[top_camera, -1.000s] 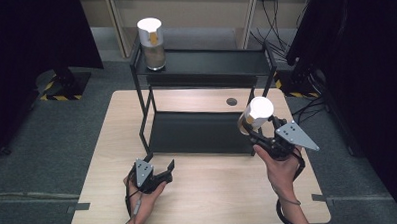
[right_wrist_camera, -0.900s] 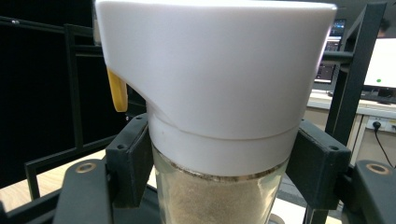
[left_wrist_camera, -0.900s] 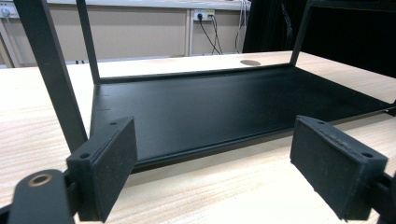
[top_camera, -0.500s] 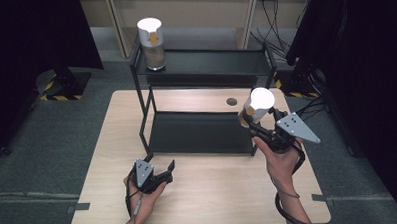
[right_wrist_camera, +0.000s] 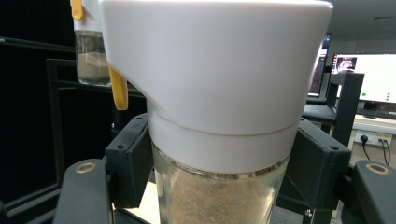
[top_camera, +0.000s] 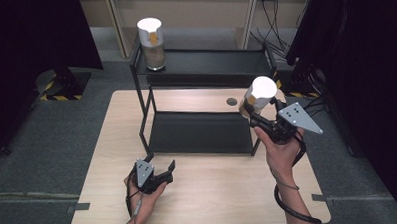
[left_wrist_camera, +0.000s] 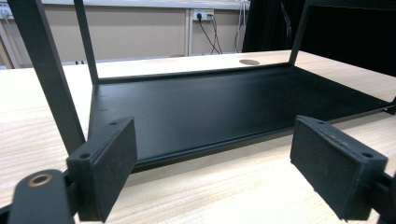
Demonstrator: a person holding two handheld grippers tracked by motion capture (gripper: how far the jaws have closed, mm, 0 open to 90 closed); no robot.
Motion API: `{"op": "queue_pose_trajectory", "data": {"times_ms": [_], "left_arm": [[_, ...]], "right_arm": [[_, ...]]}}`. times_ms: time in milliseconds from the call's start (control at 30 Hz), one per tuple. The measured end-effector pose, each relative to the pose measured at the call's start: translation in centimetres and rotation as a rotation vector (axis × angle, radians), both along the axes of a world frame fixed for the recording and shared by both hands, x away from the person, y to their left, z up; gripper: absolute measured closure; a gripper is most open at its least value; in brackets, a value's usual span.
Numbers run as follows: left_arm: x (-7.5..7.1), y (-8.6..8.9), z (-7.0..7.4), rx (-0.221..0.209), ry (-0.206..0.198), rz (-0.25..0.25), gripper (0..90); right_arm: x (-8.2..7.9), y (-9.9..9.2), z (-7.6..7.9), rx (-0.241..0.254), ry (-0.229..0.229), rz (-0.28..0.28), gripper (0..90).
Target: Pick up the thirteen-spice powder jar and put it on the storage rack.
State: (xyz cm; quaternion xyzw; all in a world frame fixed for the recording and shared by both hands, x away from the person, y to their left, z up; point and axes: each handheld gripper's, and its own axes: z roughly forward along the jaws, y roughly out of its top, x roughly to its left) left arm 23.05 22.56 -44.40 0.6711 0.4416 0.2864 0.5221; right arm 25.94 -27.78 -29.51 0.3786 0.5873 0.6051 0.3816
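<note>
High view: we use the black two-tier rack [top_camera: 151,93] as our landmark. Right tool [top_camera: 254,117] is clenched on a glass jar [top_camera: 256,97] with white lid, held in the air just off the rack's right end, between the two tiers in height, tilted a bit toward the rack. In the right gripper view the pads [right_wrist_camera: 128,163] clamp the glass of the jar [right_wrist_camera: 219,93] right under the lid collar; tan powder inside. Left tool [top_camera: 161,174] rests released on the wooden surface [top_camera: 214,191] in front of the rack, nothing between its pads [left_wrist_camera: 109,163].

We judge the jar is headed for a rack tier, likely the top one beside the second jar [top_camera: 151,43].

Risks:
- Grip sits high on smooth glass, so the jar could slip or swing if the hand jerks.
- Jar base could clip the right post or the shelf edge on the way in, since it hangs close to that end.
- Tilt at set-down could tip it; a flat landing is needed.
- Lid has a yellow tab [right_wrist_camera: 119,88]; if it pops, powder spills.
- Trailing cable could snag on the rack post.

Count: two jars (one held, one at the left end of the rack's top tier), two tools, one rack with two tiers, one surface, one round grommet [top_camera: 231,101] behind the rack's lower tier.
</note>
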Motion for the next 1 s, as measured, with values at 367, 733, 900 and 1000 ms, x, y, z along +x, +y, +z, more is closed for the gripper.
{"op": "queue_pose_trajectory", "data": {"times_ms": [367,733,900,1000], "left_arm": [[0.0,0.0,0.0,-0.002,0.002,0.0,14.3],[0.0,0.1,0.0,-0.004,0.004,0.0,14.3],[0.0,0.0,0.0,0.0,0.003,-0.001,14.3],[0.0,0.1,0.1,-0.002,0.005,-0.001,14.3]], "right_arm": [[0.8,0.3,1.3,-0.006,-0.011,-0.009,30.8],[1.9,0.7,2.8,-0.006,-0.013,-0.025,30.9],[2.3,0.9,3.4,-0.004,-0.016,-0.026,30.9],[2.6,1.0,3.7,-0.001,-0.017,-0.027,30.9]]}}
